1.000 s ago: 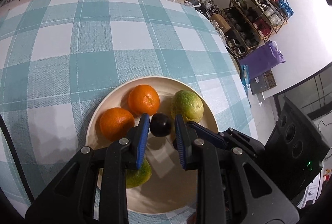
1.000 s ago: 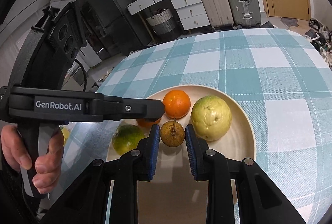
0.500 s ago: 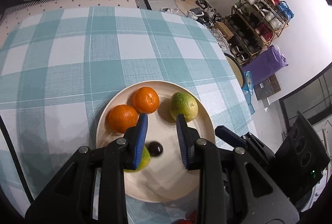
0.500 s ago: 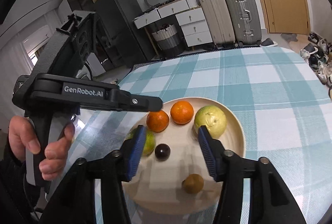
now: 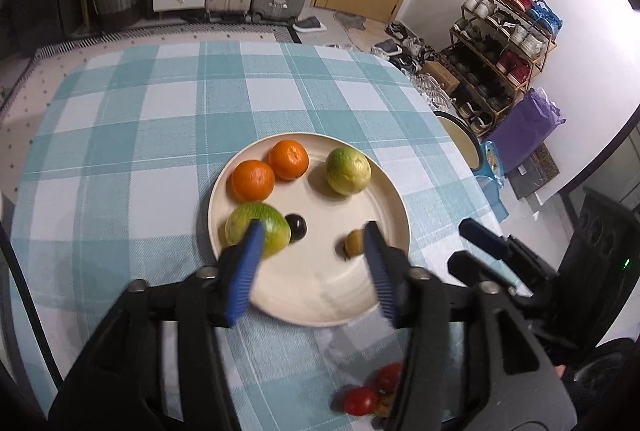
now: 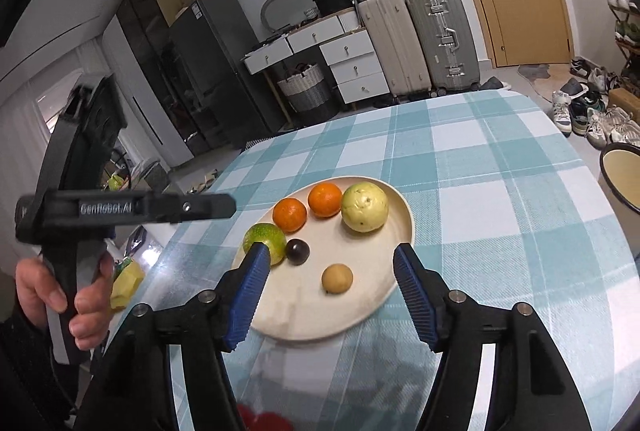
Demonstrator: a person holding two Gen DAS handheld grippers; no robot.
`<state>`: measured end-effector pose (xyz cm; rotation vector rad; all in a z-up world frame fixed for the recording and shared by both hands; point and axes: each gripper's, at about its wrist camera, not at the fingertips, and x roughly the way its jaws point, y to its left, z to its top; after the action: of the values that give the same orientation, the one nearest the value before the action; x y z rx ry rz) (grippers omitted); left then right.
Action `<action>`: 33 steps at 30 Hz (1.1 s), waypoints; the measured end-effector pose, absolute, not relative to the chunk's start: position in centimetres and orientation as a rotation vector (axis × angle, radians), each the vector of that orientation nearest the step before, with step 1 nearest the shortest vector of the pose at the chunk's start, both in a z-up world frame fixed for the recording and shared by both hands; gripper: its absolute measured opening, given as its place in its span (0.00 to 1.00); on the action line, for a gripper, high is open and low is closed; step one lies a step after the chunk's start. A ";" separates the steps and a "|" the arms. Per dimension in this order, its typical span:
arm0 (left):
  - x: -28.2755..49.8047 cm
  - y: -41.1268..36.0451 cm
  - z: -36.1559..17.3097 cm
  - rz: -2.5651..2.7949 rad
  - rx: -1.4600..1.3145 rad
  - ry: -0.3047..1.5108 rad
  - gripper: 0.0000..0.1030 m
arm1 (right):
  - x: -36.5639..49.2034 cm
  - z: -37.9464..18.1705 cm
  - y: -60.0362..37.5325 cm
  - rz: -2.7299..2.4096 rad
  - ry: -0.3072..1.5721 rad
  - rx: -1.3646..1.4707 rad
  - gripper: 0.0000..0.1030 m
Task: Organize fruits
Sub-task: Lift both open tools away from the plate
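A cream plate (image 5: 394,199) on the checked tablecloth holds two oranges (image 5: 253,180), a yellow-green guava (image 5: 347,170), a green citrus (image 5: 260,221), a small dark plum (image 5: 297,227) and a small brown fruit (image 5: 354,243). My left gripper (image 5: 313,231) hovers above the plate's near side. Its jaws are opening and hold nothing. In the right wrist view my right gripper (image 6: 331,251) hangs over the plate (image 6: 312,307), its jaws also opening and empty. The brown fruit (image 6: 337,278) and the plum (image 6: 297,251) lie loose below it.
Red tomatoes (image 5: 360,401) lie on the cloth near the table's front edge. A person's hand (image 6: 60,295) holds the left gripper at the plate's left. A yellow fruit (image 6: 126,283) sits beyond the table edge. A bowl-like seat (image 6: 620,171) stands off to the right.
Both grippers let go of their small fruits, the left the dark plum and the right the brown one. Both opened wider and drew back and up from the plate.
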<state>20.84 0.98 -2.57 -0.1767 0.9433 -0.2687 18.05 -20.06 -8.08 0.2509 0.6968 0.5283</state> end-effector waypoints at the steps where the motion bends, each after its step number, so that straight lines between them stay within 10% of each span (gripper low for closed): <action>1: 20.3 0.9 -2.5 -0.259 -0.171 0.928 0.64 | 17.7 -8.0 -20.1 0.531 0.694 0.253 0.65; 33: 9.3 1.0 -5.5 -0.100 -0.158 0.866 0.98 | 9.2 -6.5 -19.2 0.569 0.650 0.168 0.92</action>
<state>9.34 0.96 -5.52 -0.1579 0.8664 -0.1000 9.16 -19.22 -6.50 0.1683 0.6505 0.5694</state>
